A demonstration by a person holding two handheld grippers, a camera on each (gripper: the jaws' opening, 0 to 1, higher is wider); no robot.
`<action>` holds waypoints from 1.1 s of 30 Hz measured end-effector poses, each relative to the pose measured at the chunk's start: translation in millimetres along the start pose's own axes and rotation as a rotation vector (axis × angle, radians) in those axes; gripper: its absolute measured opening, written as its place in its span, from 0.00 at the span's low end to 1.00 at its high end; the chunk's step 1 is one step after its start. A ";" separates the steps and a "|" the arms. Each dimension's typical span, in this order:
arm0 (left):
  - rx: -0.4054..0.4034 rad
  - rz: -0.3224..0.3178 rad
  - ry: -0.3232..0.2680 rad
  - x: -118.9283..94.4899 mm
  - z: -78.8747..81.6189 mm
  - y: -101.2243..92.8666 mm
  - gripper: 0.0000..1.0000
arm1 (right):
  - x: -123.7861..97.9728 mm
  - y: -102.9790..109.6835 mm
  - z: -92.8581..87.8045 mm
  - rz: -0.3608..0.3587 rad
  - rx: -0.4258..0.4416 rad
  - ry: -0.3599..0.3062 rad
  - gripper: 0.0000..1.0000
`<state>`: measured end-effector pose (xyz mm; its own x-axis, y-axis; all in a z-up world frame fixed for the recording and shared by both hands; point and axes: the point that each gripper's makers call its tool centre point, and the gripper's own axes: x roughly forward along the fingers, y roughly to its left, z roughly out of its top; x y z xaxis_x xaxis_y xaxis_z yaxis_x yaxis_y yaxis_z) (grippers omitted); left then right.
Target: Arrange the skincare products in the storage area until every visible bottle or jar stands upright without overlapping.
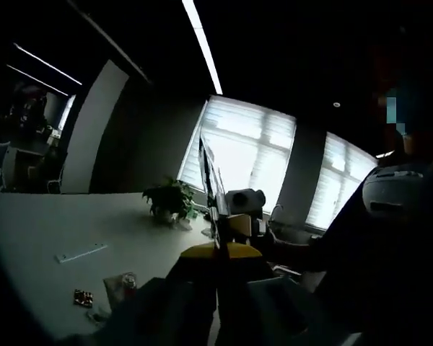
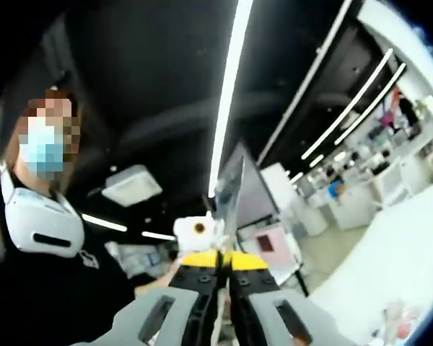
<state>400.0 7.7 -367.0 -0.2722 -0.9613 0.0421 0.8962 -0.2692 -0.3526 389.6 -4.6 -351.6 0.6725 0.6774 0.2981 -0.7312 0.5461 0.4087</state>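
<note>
Grippers are raised and facing each other, well above the work, so the step in hand looks like an approach not yet begun. The left gripper [image 1: 218, 270] has its jaws pressed together with nothing between them, and the right gripper [image 2: 224, 277] likewise has its jaws closed and empty. To do this well, lower both toward the white table [image 1: 50, 238] and part the jaws before reaching in. A few small items [image 1: 105, 292] lie near the table's near edge (probably the skincare products, though too small and dim to tell bottle from jar, or upright from tipped). A potted plant [image 1: 171, 200] stands farther back.
</note>
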 end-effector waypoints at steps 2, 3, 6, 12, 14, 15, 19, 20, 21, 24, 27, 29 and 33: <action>-0.003 0.003 -0.005 -1.1 -1.1 0.5 0.01 | 0.9 -0.3 -1.6 -0.003 0.032 0.007 0.00; -0.006 0.006 -0.008 -2.4 -2.2 1.1 0.03 | 1.9 1.2 -4.1 0.005 0.077 0.023 0.00; -0.058 -0.017 0.004 -3.9 -8.2 -3.3 0.27 | 3.4 -2.5 -8.3 -0.022 0.075 0.045 0.00; -0.087 0.027 -0.010 -13.1 -18.4 3.8 0.27 | 2.7 -2.9 -14.8 -0.046 0.126 0.063 0.00; -0.090 0.057 -0.028 -17.3 -20.3 5.7 0.26 | 2.4 -1.1 -18.7 -0.048 0.114 0.083 0.00; -0.089 0.066 -0.033 -19.7 -22.8 5.4 0.24 | 1.9 -1.0 -22.0 -0.051 0.121 0.101 0.00; -0.134 0.089 -0.052 -26.5 -31.9 9.5 0.14 | -1.4 -8.7 -35.0 -0.079 0.180 0.149 0.00; -0.158 0.096 -0.058 -28.3 -35.6 10.1 0.11 | -1.7 -8.6 -37.4 -0.081 0.189 0.153 0.00; -0.170 0.104 -0.062 -29.6 -38.3 11.2 0.09 | -1.7 -6.5 -41.3 -0.076 0.206 0.161 0.00; -0.222 0.123 -0.081 -33.2 -46.6 13.8 0.05 | -1.4 -5.5 -49.2 -0.086 0.213 0.173 0.00; -0.245 0.138 -0.108 -37.5 -50.5 16.5 0.02 | -2.4 -7.9 -58.2 -0.106 0.260 0.184 0.00; -0.292 0.125 -0.148 -39.8 -50.3 13.3 0.00 | -2.4 -7.1 -61.8 -0.104 0.276 0.172 0.00; -0.340 0.152 -0.131 -45.3 -69.0 15.7 0.00 | -4.7 -11.2 -77.6 -0.148 0.215 0.184 0.00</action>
<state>402.2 51.1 -438.9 -0.0783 -0.9940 0.0769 0.7496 -0.1095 -0.6528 385.8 24.3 -424.5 0.7234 0.6870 0.0684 -0.5728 0.5419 0.6150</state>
